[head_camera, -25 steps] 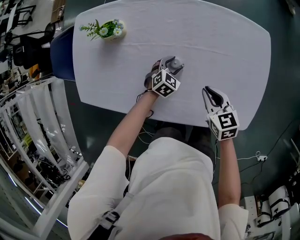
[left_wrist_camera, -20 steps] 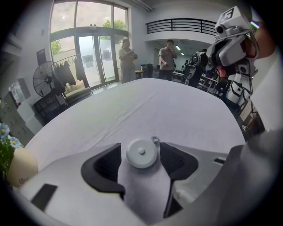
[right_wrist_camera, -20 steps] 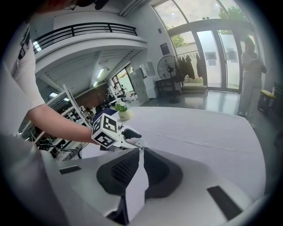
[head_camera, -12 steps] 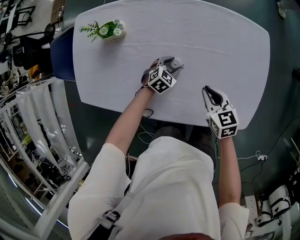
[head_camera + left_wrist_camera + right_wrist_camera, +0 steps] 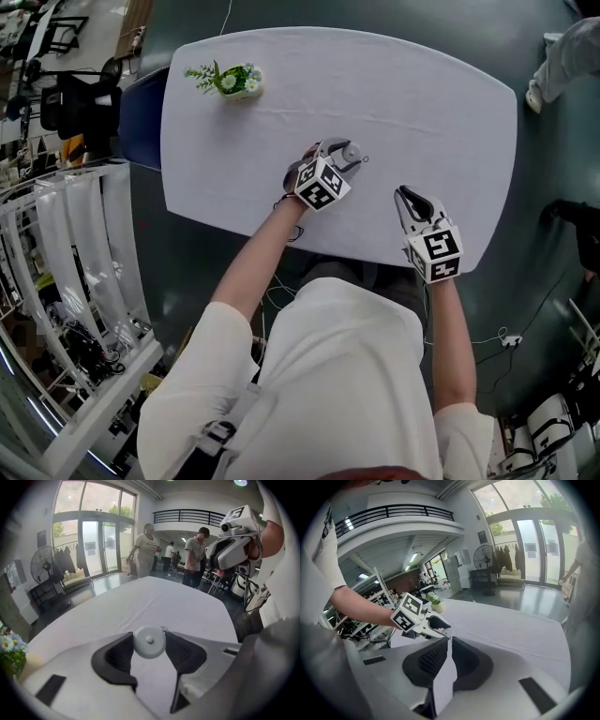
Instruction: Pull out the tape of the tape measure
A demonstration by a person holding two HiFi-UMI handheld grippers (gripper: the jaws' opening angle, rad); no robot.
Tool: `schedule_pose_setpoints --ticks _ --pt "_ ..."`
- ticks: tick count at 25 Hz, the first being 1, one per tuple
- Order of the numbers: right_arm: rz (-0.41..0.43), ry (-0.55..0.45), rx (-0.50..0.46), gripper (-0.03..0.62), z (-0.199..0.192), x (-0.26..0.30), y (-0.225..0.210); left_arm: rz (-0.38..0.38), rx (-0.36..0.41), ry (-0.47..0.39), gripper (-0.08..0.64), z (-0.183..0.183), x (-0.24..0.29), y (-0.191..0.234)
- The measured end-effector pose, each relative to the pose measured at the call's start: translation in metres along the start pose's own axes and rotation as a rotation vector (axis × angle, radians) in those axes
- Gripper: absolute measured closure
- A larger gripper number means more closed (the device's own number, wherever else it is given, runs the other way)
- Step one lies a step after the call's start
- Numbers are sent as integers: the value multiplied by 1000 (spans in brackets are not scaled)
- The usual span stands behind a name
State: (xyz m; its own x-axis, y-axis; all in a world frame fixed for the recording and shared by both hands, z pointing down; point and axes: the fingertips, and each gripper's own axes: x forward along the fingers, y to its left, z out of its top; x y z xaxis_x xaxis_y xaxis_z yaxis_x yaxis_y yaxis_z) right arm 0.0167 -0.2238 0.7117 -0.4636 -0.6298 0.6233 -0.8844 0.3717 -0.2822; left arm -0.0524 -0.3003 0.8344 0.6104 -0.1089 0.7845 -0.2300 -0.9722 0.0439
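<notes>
A small round grey tape measure (image 5: 149, 641) sits between the black pads of my left gripper (image 5: 345, 152), both pads touching its sides. Those jaws have just been closing with the tape measure between them. A small metal ring shows at its upper right edge. In the head view the tape measure (image 5: 350, 150) is over the middle of the white table (image 5: 422, 103). My right gripper (image 5: 450, 639) hangs over the table's near right edge, its pads together at the tips with nothing between them. It is a hand's width to the right of the left gripper (image 5: 436, 623).
A small pot of flowers (image 5: 234, 82) stands at the table's far left corner. A blue chair (image 5: 142, 117) is at the left edge, and racks and cables line the floor on the left. Several people (image 5: 147, 550) stand beyond the table's far end.
The left jaws have drawn in on the tape measure, and the left hand has shifted slightly up and left. The head view has pulled back, showing more floor around the table.
</notes>
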Motion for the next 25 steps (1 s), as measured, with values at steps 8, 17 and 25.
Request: schedule_pose_setpoints --ticks 8,17,25 --pt "38 -40 -103 549 30 -55 9 63 -28 -111 344 82 -65 -32" --pt "94 -118 -190 549 65 -117 6 108 -126 -176 344 151 -115 -76" --pt "131 -164 -292 549 74 -164 13 137 -129 -213 342 188 -147 -118"
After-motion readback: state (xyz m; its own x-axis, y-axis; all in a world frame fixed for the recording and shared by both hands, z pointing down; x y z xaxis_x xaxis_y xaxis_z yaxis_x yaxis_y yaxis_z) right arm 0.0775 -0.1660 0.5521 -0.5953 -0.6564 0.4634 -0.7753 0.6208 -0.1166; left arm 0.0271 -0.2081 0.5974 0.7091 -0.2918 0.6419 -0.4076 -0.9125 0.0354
